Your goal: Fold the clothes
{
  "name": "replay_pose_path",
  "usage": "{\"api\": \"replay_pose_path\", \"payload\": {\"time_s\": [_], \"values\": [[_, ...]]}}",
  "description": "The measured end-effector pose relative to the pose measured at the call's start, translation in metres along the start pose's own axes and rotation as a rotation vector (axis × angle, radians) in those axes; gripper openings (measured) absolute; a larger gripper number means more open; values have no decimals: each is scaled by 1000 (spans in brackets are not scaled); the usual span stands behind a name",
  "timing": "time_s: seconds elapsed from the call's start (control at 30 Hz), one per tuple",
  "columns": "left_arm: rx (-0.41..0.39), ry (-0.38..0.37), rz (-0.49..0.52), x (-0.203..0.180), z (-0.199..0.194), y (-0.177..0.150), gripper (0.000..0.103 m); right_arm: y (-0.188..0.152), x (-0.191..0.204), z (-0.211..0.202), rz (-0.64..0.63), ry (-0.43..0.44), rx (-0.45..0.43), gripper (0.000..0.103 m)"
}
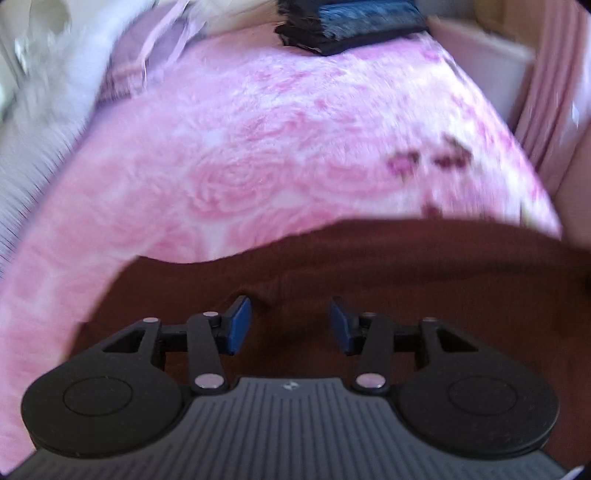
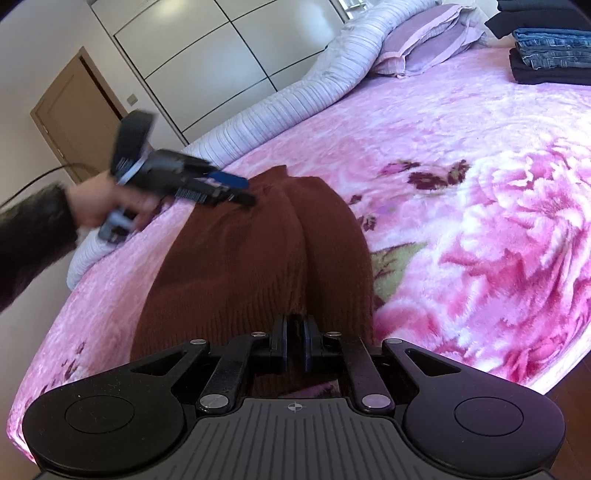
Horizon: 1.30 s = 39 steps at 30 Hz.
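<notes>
A brown ribbed knit sweater (image 2: 240,277) lies bunched on the pink floral blanket (image 2: 480,166) of a bed. A crease in it runs up to my right gripper (image 2: 295,345), whose blue pads are shut on the sweater's near edge. In the left wrist view the sweater (image 1: 406,277) fills the lower part of the frame. My left gripper (image 1: 289,314) hovers over it, open, with nothing between the pads. The right wrist view shows this left gripper (image 2: 249,192) at the sweater's far end, held by a hand (image 2: 99,206) in a dark sleeve.
A stack of folded dark clothes and jeans (image 2: 550,55) sits at the bed's far corner, seen also in the left wrist view as the stack (image 1: 351,26). A lilac pillow (image 2: 424,48) and a rolled striped duvet (image 2: 277,107) line the far side. Beyond are a wardrobe (image 2: 207,55) and a door (image 2: 74,110).
</notes>
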State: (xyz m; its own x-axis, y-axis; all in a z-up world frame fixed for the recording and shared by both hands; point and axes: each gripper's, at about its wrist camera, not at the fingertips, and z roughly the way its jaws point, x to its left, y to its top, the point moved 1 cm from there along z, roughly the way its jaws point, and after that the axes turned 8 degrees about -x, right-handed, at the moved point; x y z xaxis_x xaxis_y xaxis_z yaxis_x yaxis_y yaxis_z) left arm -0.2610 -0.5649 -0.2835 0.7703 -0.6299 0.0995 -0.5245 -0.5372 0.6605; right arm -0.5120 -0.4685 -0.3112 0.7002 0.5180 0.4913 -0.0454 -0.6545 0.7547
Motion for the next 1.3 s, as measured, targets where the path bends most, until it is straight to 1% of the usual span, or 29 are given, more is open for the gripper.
{"api": "replay_pose_path", "payload": {"time_s": [0.1, 0.17, 0.2, 0.23, 0.27, 0.3, 0.33, 0.4, 0.43, 0.53, 0.63, 0.73, 0.77, 0.93, 1.03, 1.07, 1.1, 1.13, 1.17, 1.2, 1.3], "values": [[51, -54, -85, 17, 19, 1, 43, 0, 0, 2, -24, 9, 14, 7], [61, -75, -142, 24, 24, -1, 44, 1, 0, 5, -33, 19, 13, 7], [55, -88, -177, 27, 24, -2, 40, 2, -1, 6, -32, 21, 12, 7], [48, -102, -211, 30, 25, -2, 33, 2, -1, 7, -29, 24, 12, 7], [43, -115, -236, 31, 24, -3, 29, 1, -2, 8, -23, 26, 12, 7], [36, -115, -248, 31, 23, -4, 16, 1, -3, 9, -17, 28, 13, 7], [27, -107, -255, 30, 22, -4, 10, 0, -4, 10, -11, 30, 14, 7], [4, -82, -259, 27, 16, -4, 1, -1, -6, 10, 5, 36, 15, 7], [-11, -76, -259, 26, 12, -4, 0, -1, -6, 9, 11, 39, 10, 7], [-78, -57, -259, 24, -4, -1, 0, 4, -6, 1, 12, 42, -22, 4], [-165, -63, -273, 27, -20, 9, 0, 10, -4, -9, 15, 46, -60, 3], [-216, -79, -269, 27, -21, 22, 0, 19, -4, -27, 4, 30, -123, 3], [-205, -80, -268, 25, -13, 23, 0, 20, -8, -28, 0, 18, -123, 3], [-110, -59, -262, 16, 34, 20, 0, 8, -29, -8, 69, -39, -47, 3], [-94, -38, -282, 13, 43, 12, 5, 7, -25, -8, 32, -50, -42, 3], [-94, -30, -293, 14, 41, 11, 7, 6, -24, -9, 25, -51, -42, 3], [-100, -21, -302, 15, 35, 9, 13, 6, -24, -9, 24, -51, -40, 3], [-107, -11, -308, 15, 28, 8, 22, 7, -24, -10, 23, -55, -40, 3], [-116, 3, -307, 15, 18, 6, 26, 7, -25, -12, 21, -64, -44, 3], [-125, 21, -301, 14, 6, 4, 28, 8, -25, -14, 19, -74, -47, 3], [-158, 83, -292, 2, -34, -10, 28, 6, -26, -25, 12, -111, -61, 3]]}}
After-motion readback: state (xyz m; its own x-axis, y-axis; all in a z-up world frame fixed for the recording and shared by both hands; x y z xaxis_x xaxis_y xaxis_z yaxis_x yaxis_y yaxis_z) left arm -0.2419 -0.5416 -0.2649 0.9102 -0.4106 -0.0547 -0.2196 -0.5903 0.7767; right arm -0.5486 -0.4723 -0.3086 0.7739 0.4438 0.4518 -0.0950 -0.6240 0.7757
